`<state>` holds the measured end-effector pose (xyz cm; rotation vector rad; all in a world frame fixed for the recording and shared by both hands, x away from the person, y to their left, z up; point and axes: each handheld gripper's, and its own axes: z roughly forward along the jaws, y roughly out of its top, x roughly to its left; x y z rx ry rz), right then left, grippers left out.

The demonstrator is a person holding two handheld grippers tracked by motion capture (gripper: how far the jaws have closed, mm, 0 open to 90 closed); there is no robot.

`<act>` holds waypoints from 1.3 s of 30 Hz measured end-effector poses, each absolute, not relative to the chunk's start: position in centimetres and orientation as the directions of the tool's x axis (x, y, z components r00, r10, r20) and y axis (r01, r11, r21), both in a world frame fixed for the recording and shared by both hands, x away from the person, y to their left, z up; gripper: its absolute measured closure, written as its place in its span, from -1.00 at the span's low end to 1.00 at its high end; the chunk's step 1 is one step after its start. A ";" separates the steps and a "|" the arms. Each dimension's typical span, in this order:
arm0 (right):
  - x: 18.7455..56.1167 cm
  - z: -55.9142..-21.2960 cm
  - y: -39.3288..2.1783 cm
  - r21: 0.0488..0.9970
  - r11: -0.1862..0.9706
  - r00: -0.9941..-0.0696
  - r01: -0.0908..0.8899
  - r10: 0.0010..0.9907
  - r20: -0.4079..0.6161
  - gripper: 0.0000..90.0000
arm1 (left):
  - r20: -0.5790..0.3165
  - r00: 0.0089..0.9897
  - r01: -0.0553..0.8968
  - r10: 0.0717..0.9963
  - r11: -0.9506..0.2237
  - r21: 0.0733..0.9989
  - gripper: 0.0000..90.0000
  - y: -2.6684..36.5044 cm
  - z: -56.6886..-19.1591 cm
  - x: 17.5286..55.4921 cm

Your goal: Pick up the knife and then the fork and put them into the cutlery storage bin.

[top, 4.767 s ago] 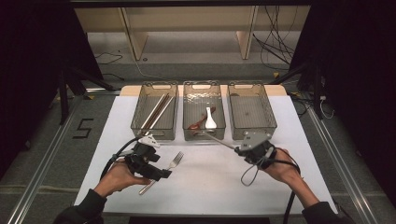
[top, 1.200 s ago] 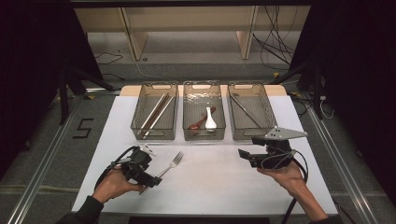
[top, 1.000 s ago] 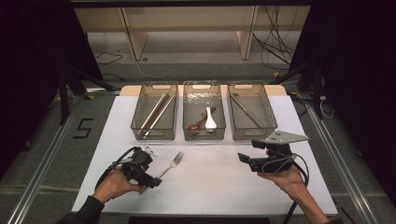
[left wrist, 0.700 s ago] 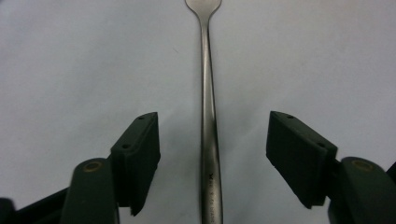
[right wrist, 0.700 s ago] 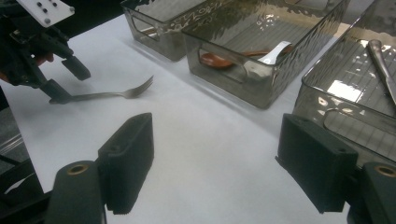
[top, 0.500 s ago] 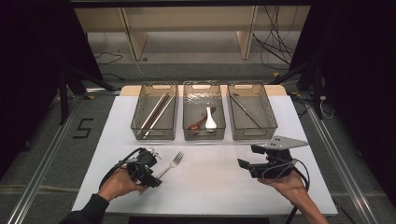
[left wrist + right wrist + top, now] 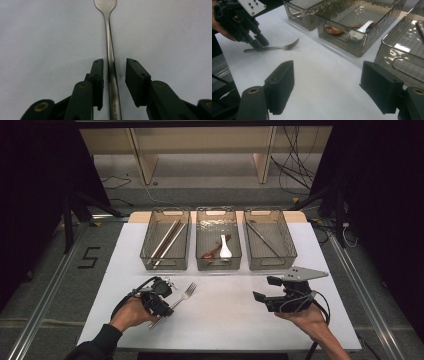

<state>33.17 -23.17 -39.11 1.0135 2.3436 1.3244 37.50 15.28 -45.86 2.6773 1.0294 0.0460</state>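
Black left tool (image 7: 114, 77): jaws just closing, straddling steel fork (image 7: 110, 57) handle, narrow gaps either side. Fork flat on white bench (image 7: 225, 315), front-left. Right tool (image 7: 329, 87): jaws wide apart, nothing between, near three bins (image 7: 219, 262).

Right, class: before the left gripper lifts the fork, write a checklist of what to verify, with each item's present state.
1. Fork handle between the left gripper's jaws: ok.
2. Pads pressing the handle: not ok; the jaws have just been closing, but a gap shows on each side.
3. Fork flat on the table, tines pointing away from the gripper: ok.
4. Handle centred between the jaws: not ok; it sits nearer one jaw.
5. Right gripper apart from the fork, jaws open and holding nothing: ok.
6. Which tray suits the fork: cannot tell; the left tray holds chopsticks, the middle tray spoons, the right tray one long utensil.
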 end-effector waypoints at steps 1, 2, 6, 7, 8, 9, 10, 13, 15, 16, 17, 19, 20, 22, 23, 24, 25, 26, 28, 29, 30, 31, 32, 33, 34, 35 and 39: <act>33.2 -39.1 -23.2 0.829 0.339 -0.721 0.444 0.684 0.106 -0.38 | -0.063 0.753 0.647 0.655 -0.719 0.255 0.52 15.2 -45.9 37.6; 33.2 -39.1 -23.2 0.829 0.339 -0.722 0.444 0.684 0.107 -0.38 | -0.063 0.750 0.650 0.659 -0.716 0.253 0.53 15.1 -46.0 37.6; 33.2 -39.1 -23.1 0.829 0.340 -0.723 0.444 0.682 0.108 -0.37 | -0.052 0.752 0.648 0.657 -0.724 0.238 0.61 14.9 -46.1 37.8; 33.2 -39.1 -23.1 0.829 0.340 -0.724 0.444 0.682 0.108 -0.37 | -0.045 0.754 0.645 0.655 -0.727 0.236 0.63 14.8 -46.1 37.8; 33.2 -39.1 -23.1 0.829 0.341 -0.725 0.444 0.681 0.108 -0.37 | -0.042 0.759 0.641 0.650 -0.733 0.229 0.66 14.8 -46.1 37.9; 33.2 -39.1 -23.1 0.829 0.341 -0.725 0.443 0.681 0.108 -0.37 | -0.040 0.760 0.640 0.649 -0.735 0.226 0.67 14.8 -46.1 37.9; 33.2 -39.1 -23.1 0.829 0.341 -0.725 0.443 0.680 0.108 -0.37 | -0.038 0.757 0.642 0.653 -0.732 0.229 0.68 14.7 -46.1 37.9; 33.2 -39.0 -23.1 0.829 0.340 -0.725 0.443 0.681 0.108 -0.36 | -0.023 0.767 0.629 0.641 -0.745 0.223 0.71 14.6 -46.1 37.9; 33.2 -39.0 -23.1 0.831 0.342 -0.725 0.439 0.681 0.103 -0.36 | -0.017 0.770 0.624 0.637 -0.748 0.226 0.76 14.6 -46.1 37.9; 33.2 -39.0 -23.1 0.830 0.340 -0.725 0.441 0.681 0.106 -0.36 | -0.019 0.769 0.625 0.639 -0.746 0.231 0.77 14.6 -46.1 37.8; 33.2 -39.0 -23.1 0.830 0.341 -0.725 0.441 0.681 0.106 -0.36 | -0.017 0.772 0.621 0.636 -0.748 0.235 0.79 14.6 -46.1 37.8; 33.2 -39.0 -23.1 0.830 0.343 -0.726 0.440 0.680 0.104 -0.36 | -0.012 0.780 0.610 0.626 -0.755 0.238 0.81 14.6 -46.1 37.7; 33.2 -39.0 -23.1 0.830 0.343 -0.726 0.440 0.680 0.104 -0.36 | -0.003 0.789 0.598 0.615 -0.766 0.235 0.82 14.6 -46.1 37.7; 33.2 -39.0 -23.1 0.831 0.342 -0.726 0.440 0.679 0.105 -0.36 | 0.002 0.793 0.589 0.609 -0.768 0.252 0.83 14.6 -46.1 37.6; 33.2 -39.0 -23.1 0.831 0.342 -0.727 0.440 0.679 0.106 -0.36 | 0.004 0.796 0.584 0.606 -0.769 0.260 0.83 14.6 -46.0 37.6; 33.2 -39.0 -23.1 0.831 0.342 -0.727 0.439 0.678 0.105 -0.36 | 0.003 0.795 0.583 0.606 -0.767 0.269 0.83 14.5 -45.9 37.6; 33.2 -39.0 -23.1 0.831 0.342 -0.727 0.439 0.678 0.106 -0.36 | -0.001 0.797 0.580 0.604 -0.766 0.278 0.83 14.6 -45.8 37.6; 33.2 -39.0 -23.1 0.831 0.341 -0.728 0.439 0.678 0.106 -0.36 | -0.006 0.796 0.581 0.606 -0.760 0.291 0.83 14.6 -45.6 37.5; 33.2 -39.0 -23.1 0.831 0.341 -0.728 0.439 0.677 0.107 -0.36 | -0.005 0.804 0.570 0.595 -0.768 0.290 0.83 14.6 -45.3 37.5; 33.2 -39.0 -23.1 0.831 0.341 -0.728 0.440 0.677 0.108 -0.36 | -0.010 0.805 0.570 0.593 -0.768 0.293 0.83 14.6 -45.2 37.4; 33.2 -39.0 -23.1 0.831 0.341 -0.728 0.440 0.677 0.108 -0.36 | -0.014 0.805 0.570 0.593 -0.767 0.296 0.83 14.5 -45.2 37.4; 33.2 -39.0 -23.0 0.831 0.341 -0.728 0.440 0.677 0.108 -0.36 | -0.013 0.806 0.567 0.592 -0.767 0.300 0.83 14.5 -45.2 37.4; 33.2 -39.0 -23.0 0.831 0.341 -0.728 0.440 0.677 0.108 -0.36 | -0.015 0.808 0.566 0.589 -0.768 0.300 0.83 14.4 -45.2 37.4; 33.2 -39.0 -23.0 0.831 0.341 -0.729 0.440 0.676 0.108 -0.36 | -0.012 0.808 0.565 0.590 -0.767 0.303 0.83 14.4 -45.2 37.3; 33.2 -39.0 -23.0 0.831 0.340 -0.728 0.440 0.676 0.108 -0.36 | -0.016 0.807 0.565 0.590 -0.765 0.309 0.83 14.4 -45.1 37.3; 33.2 -39.0 -23.0 0.831 0.341 -0.728 0.441 0.677 0.109 -0.36 | -0.020 0.804 0.568 0.594 -0.759 0.317 0.83 14.4 -45.0 37.3; 33.2 -39.0 -23.0 0.831 0.339 -0.729 0.440 0.675 0.110 -0.36 | -0.022 0.803 0.567 0.596 -0.751 0.339 0.83 14.5 -44.6 37.3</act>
